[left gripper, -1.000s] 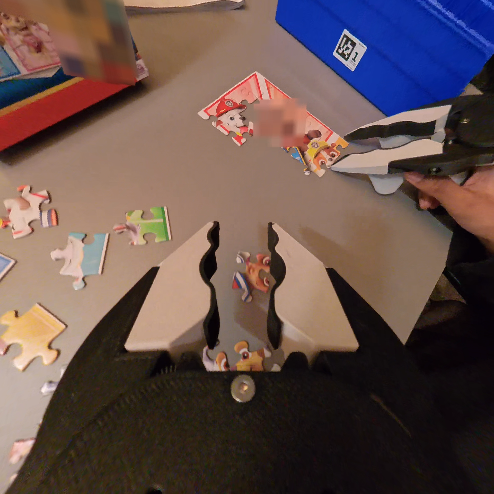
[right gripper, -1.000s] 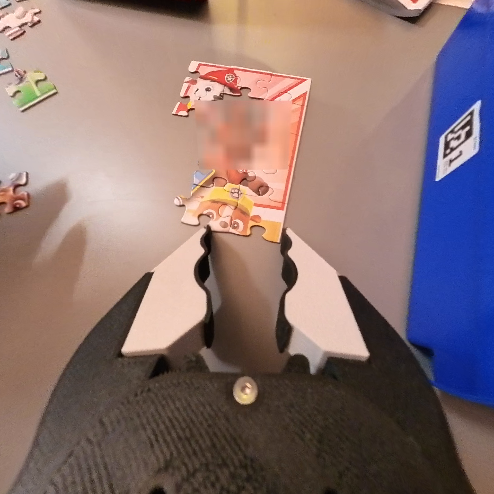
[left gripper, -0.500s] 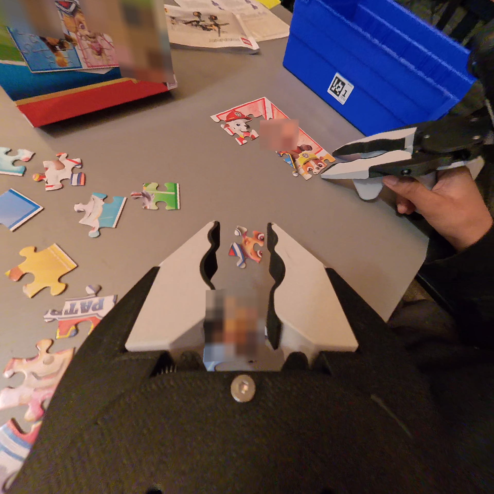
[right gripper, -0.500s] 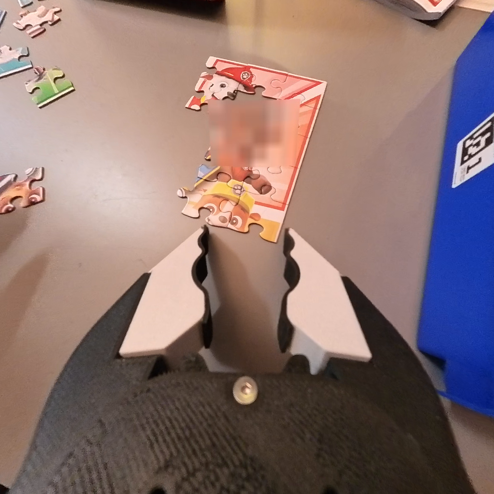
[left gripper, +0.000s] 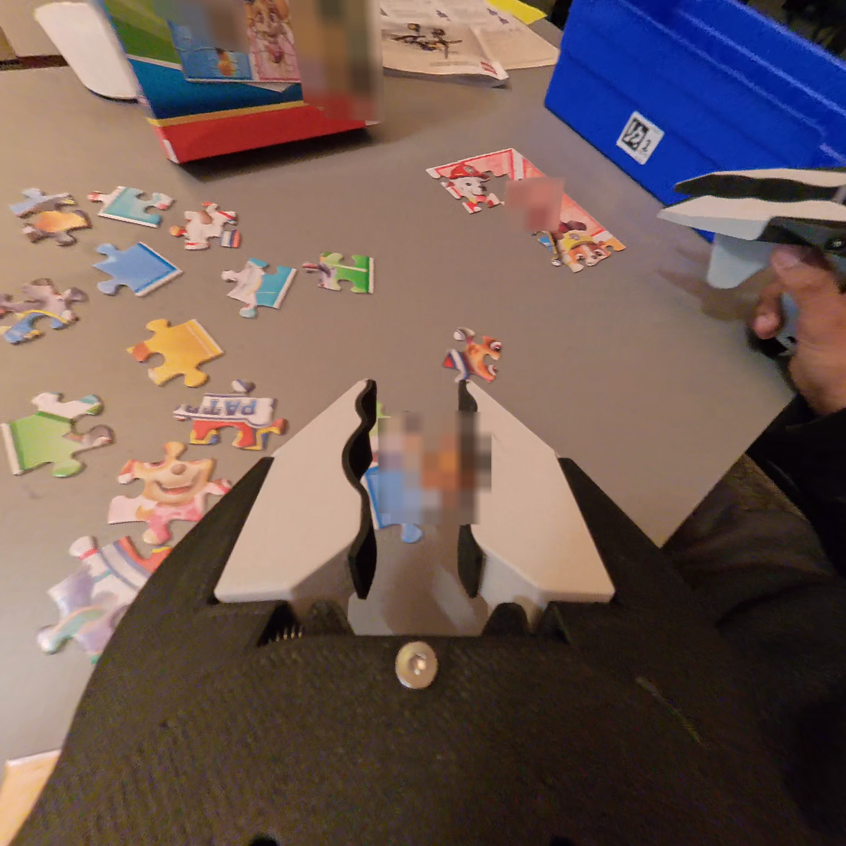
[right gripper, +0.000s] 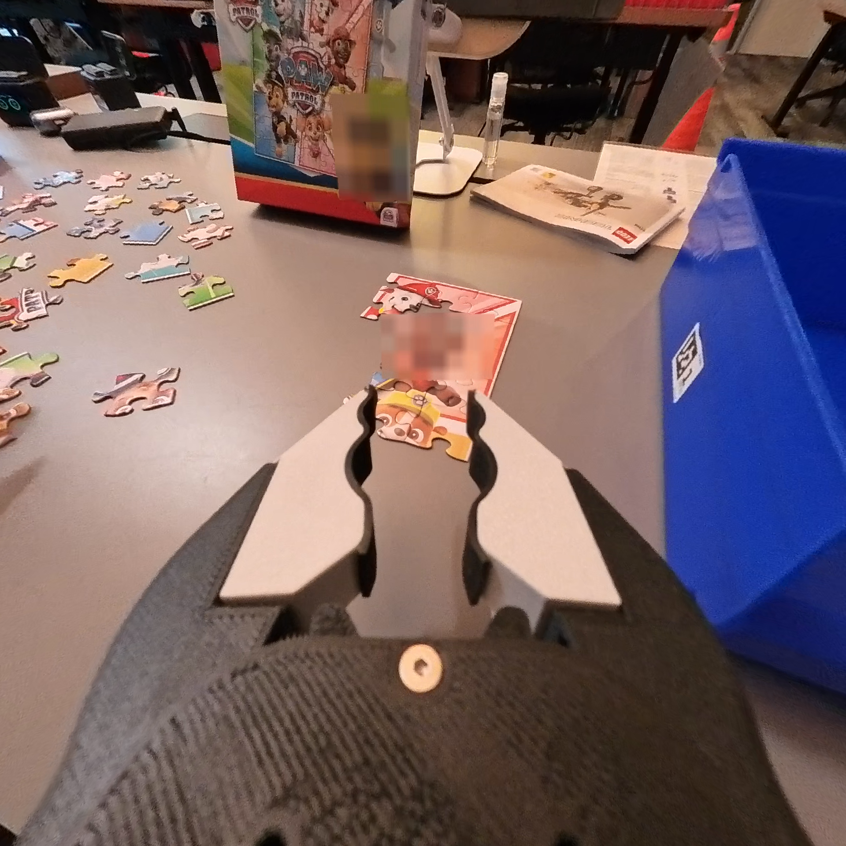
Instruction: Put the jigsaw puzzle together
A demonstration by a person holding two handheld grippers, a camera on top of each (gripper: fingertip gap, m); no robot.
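Both views lifted, left hand-held gripper [left gripper: 416,389] clamping puzzle piece [left gripper: 393,503], right hand-held gripper [right gripper: 421,403] narrower, apart, bare.

The right gripper [right gripper: 421,403] hangs over a grey table [right gripper: 284,412] with its grey fingers [right gripper: 320,485] apart and nothing between the black pads. Just beyond the fingertips lies a partly assembled puzzle [right gripper: 458,311] with a red border, its near edge showing between the tips. A blue bin [right gripper: 755,458] stands to the right. Loose puzzle pieces [right gripper: 137,270] are scattered at left, one brown piece [right gripper: 135,391] nearest. Farther back stand the puzzle box [right gripper: 293,137], a booklet [right gripper: 577,206] and a small clear bottle [right gripper: 494,119].
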